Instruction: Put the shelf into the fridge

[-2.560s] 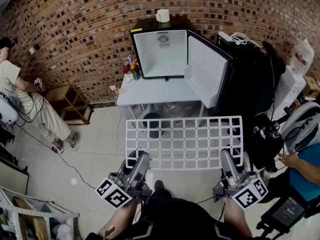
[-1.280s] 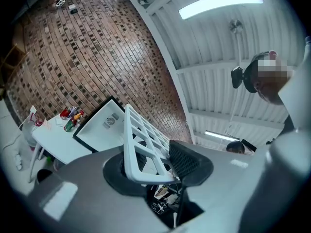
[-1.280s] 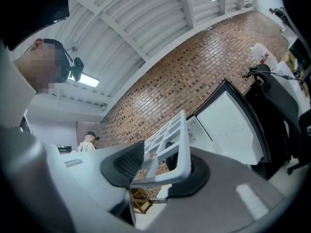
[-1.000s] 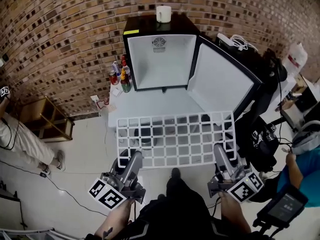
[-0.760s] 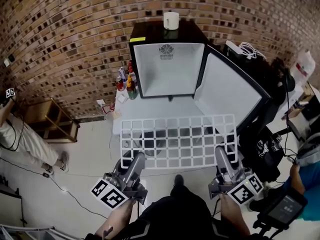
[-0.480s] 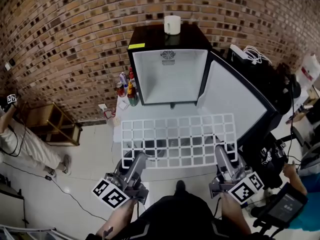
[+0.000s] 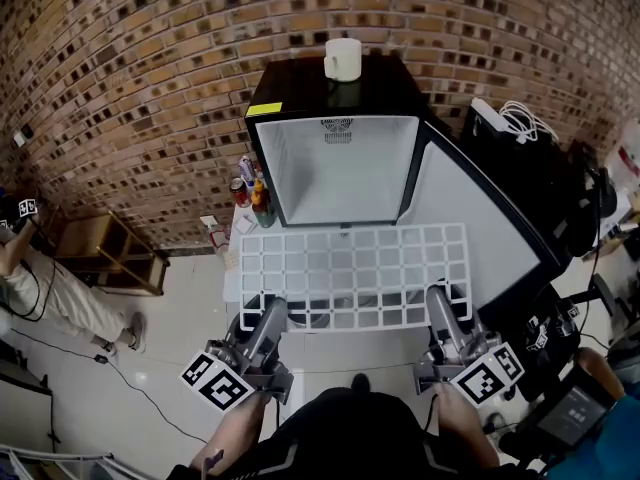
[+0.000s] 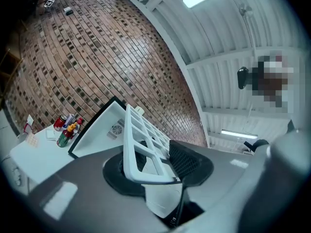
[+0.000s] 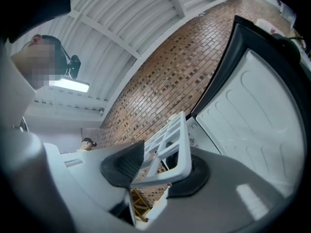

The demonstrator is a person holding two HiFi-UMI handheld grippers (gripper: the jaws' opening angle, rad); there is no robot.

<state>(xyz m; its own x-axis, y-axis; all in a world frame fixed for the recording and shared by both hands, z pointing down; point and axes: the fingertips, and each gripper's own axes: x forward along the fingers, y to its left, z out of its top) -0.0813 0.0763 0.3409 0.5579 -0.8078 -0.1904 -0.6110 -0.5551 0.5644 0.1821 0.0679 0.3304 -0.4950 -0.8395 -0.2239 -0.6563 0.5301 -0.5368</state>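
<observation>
A white grid shelf (image 7: 350, 273) is held level, and its far edge reaches the open front of the small black fridge (image 7: 262, 158). The fridge's white inside is empty and its door (image 7: 470, 228) swings open to the right. My left gripper (image 7: 272, 313) is shut on the shelf's near left corner. My right gripper (image 7: 440, 308) is shut on the near right corner. In the left gripper view the shelf (image 8: 141, 135) stands edge-on between the dark pads of the left gripper (image 8: 153, 166). The right gripper view shows the shelf (image 9: 170, 152) clamped the same way in the right gripper (image 9: 155, 171).
A white mug (image 7: 343, 58) stands on the fridge's top. Bottles and a can (image 7: 255, 193) crowd the white table (image 7: 232, 273) left of the fridge. A wooden rack (image 7: 105, 248) and a person (image 7: 50, 278) are at the left; black gear with cables (image 7: 510, 123) at the right.
Both grippers have carried the shelf forward toward the fridge. The fridge looms larger, and the shelf's far edge has gone from mid-table to the fridge's opening.
</observation>
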